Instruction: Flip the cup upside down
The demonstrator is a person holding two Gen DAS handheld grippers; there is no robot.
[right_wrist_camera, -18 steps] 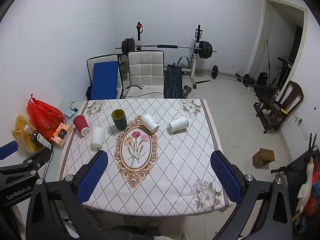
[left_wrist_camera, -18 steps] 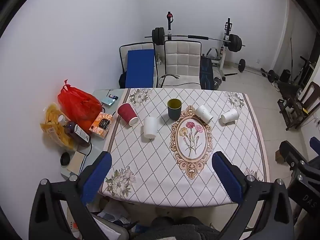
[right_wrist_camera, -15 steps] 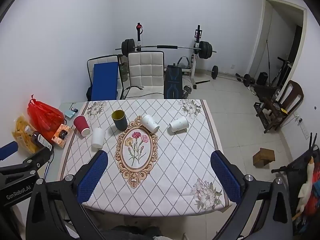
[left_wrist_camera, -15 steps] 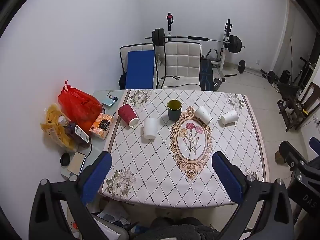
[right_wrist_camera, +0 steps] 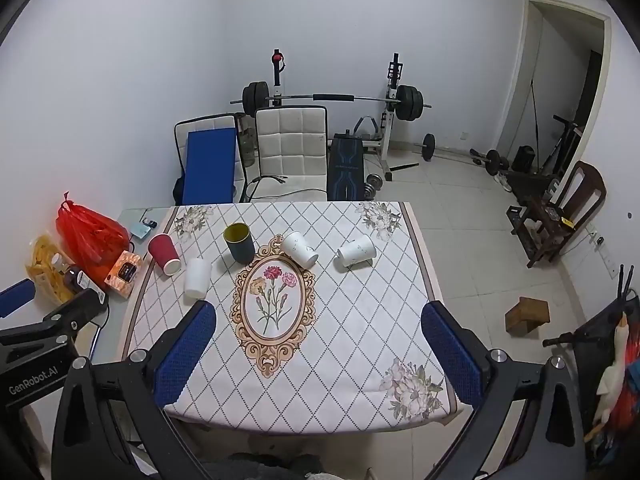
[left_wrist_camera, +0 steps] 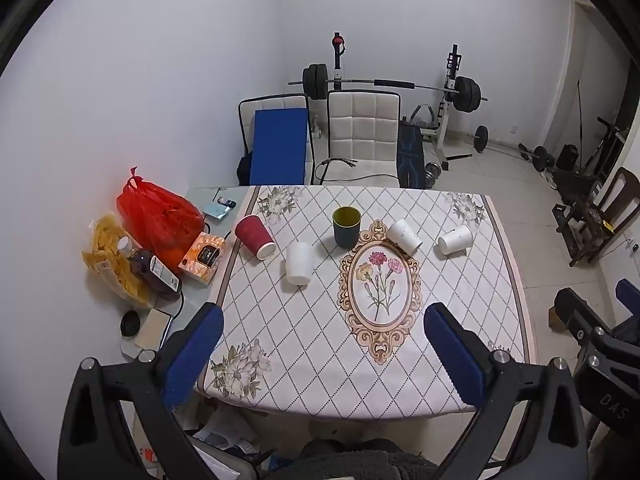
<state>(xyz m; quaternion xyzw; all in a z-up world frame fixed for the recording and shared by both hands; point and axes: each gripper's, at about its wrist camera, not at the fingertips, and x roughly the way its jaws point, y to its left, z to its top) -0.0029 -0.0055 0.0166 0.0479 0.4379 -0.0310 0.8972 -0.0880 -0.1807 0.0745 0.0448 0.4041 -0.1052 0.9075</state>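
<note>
Several cups sit at the far side of the table (left_wrist_camera: 304,344). A dark green cup (left_wrist_camera: 346,227) (right_wrist_camera: 239,243) stands upright with its mouth up. A red cup (left_wrist_camera: 255,231) (right_wrist_camera: 164,255) lies tilted on its side. A plain white cup (left_wrist_camera: 298,262) (right_wrist_camera: 197,277) stands next to it. Two more white cups (left_wrist_camera: 404,236) (left_wrist_camera: 455,239) lie on their sides, also in the right wrist view (right_wrist_camera: 299,247) (right_wrist_camera: 356,250). My left gripper (left_wrist_camera: 324,338) and right gripper (right_wrist_camera: 320,334) are both open and empty, high above the table's near edge, far from the cups.
A red plastic bag (left_wrist_camera: 158,216), a yellow bag (left_wrist_camera: 108,264), a bottle (left_wrist_camera: 154,270) and an orange box (left_wrist_camera: 204,256) crowd the table's left strip. Two chairs (left_wrist_camera: 362,136) and a barbell rack (left_wrist_camera: 392,86) stand behind the table. A wooden block (right_wrist_camera: 526,314) lies on the floor.
</note>
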